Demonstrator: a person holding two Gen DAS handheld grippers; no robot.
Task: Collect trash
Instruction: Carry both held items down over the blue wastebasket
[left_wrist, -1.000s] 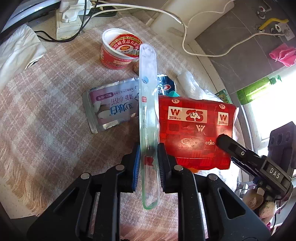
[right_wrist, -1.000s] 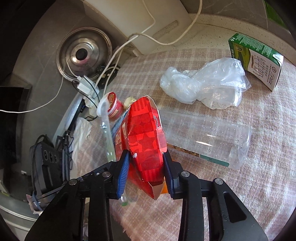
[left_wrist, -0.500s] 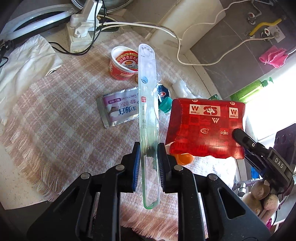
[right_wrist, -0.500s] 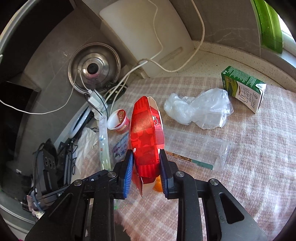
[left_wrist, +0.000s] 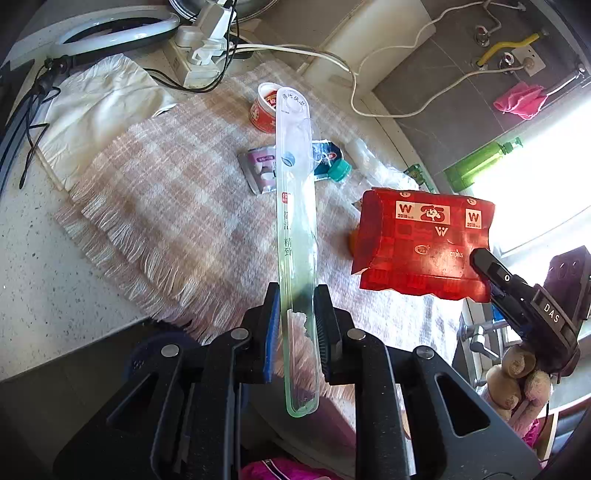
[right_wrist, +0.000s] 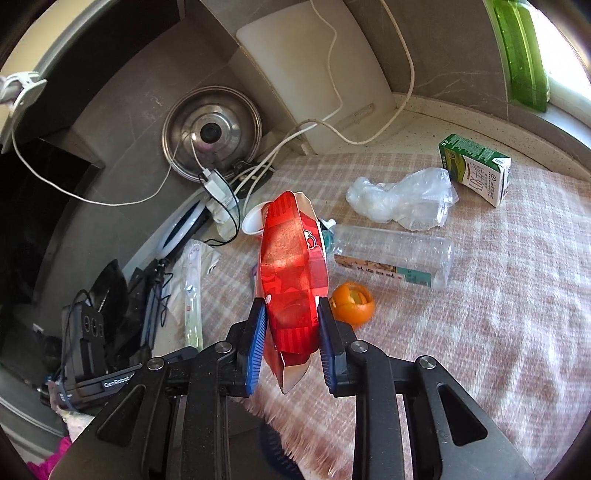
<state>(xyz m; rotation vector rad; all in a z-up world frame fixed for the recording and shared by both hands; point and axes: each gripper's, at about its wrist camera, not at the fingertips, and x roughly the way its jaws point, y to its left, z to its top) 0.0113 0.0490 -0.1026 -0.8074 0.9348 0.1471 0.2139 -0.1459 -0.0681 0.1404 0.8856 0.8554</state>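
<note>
Above the checked cloth (right_wrist: 517, 295), right gripper (right_wrist: 291, 325) is clamping the red carton (right_wrist: 291, 258), light, crushable, held low, while left gripper (left_wrist: 295, 314) is pinching the clear toothbrush case (left_wrist: 295, 221), stiff, slick, near its end.

Left wrist view: we look forward and down along the left gripper (left_wrist: 295, 314) from above the checked cloth's (left_wrist: 177, 192) fringed edge. Right wrist view: we look along the right gripper (right_wrist: 291, 325), raised over the same cloth, toward the back wall. Both views share the red packet (left_wrist: 424, 243), yogurt cup (left_wrist: 264, 110) and power strip (left_wrist: 195, 62).
</note>
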